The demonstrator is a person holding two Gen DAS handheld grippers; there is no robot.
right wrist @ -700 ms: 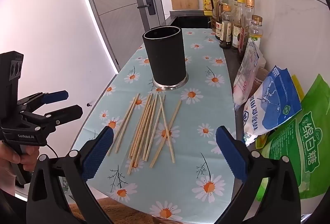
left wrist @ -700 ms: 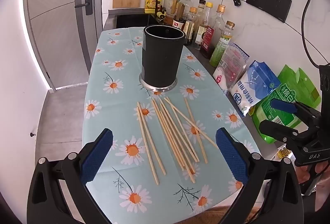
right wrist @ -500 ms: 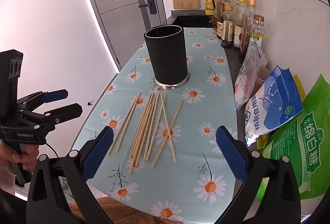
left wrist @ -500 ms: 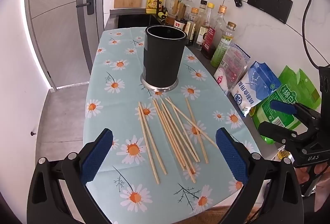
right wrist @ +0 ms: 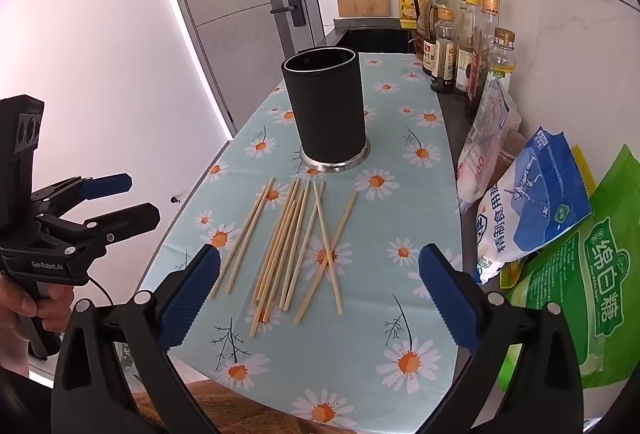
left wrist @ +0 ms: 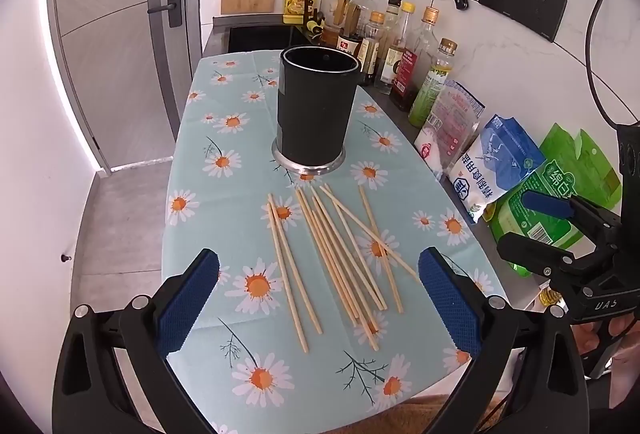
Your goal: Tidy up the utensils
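Almost nothing has changed: both claws, left [left wrist: 318, 298] and right [right wrist: 319, 298], stay spread and empty above the loose wooden chopsticks [left wrist: 336, 254], tall black cylindrical holder [left wrist: 316, 110] unfilled, sorting not started.

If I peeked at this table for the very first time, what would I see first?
First you'd spot the loose pile of wooden chopsticks lying scattered on the daisy tablecloth, some crossing each other. Just behind them stands a tall black holder, upright and open at the top. Near the camera, the left tongs and the right tongs both hang wide open above the cloth, holding nothing.
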